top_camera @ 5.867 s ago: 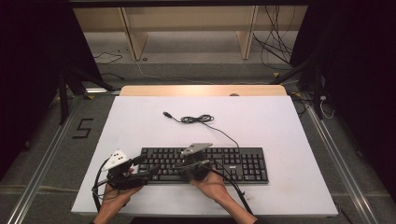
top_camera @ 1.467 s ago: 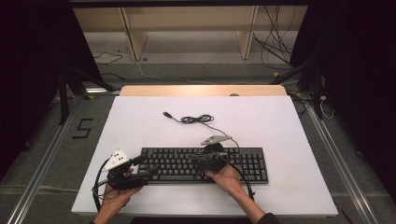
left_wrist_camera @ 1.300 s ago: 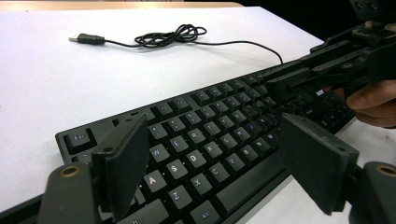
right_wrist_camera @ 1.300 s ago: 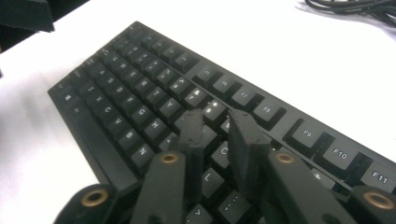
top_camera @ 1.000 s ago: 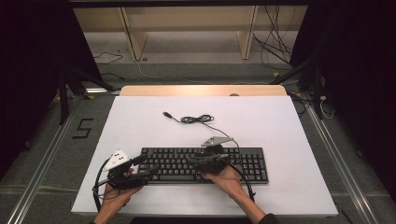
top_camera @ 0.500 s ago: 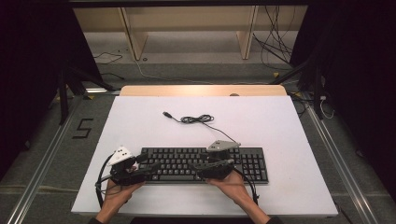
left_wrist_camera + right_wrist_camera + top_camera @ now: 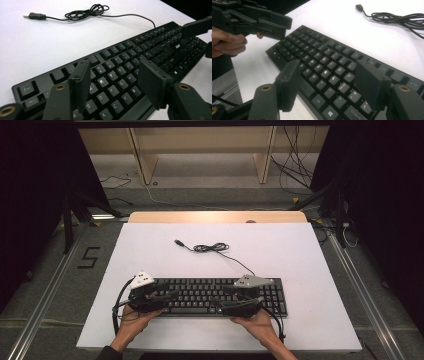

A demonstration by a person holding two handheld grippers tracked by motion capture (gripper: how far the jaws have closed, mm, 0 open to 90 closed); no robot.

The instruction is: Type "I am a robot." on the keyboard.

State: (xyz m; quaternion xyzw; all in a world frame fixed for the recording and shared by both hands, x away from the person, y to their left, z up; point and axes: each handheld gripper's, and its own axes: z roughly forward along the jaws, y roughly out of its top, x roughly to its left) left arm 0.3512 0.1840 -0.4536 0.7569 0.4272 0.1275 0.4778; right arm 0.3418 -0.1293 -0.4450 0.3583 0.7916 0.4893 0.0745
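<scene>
A flat black plastic keyboard [image 7: 216, 296] with matte square keys lies on the smooth white table [image 7: 300, 250]. Above it, the left gripper [image 7: 112, 82] has just been closing and the right gripper [image 7: 328, 82] opening, both pairs of blocky fingers apart with nothing between. The near edge hides behind them; key legends blur.

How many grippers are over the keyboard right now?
2: the left gripper hovers over the keyboard's left end, and the right gripper over its right half, both open with nothing between them.

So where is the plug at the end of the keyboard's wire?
In the high view the USB plug lies on the white table, left of the bundled cable and beyond the black keyboard, towards the far edge.
</scene>
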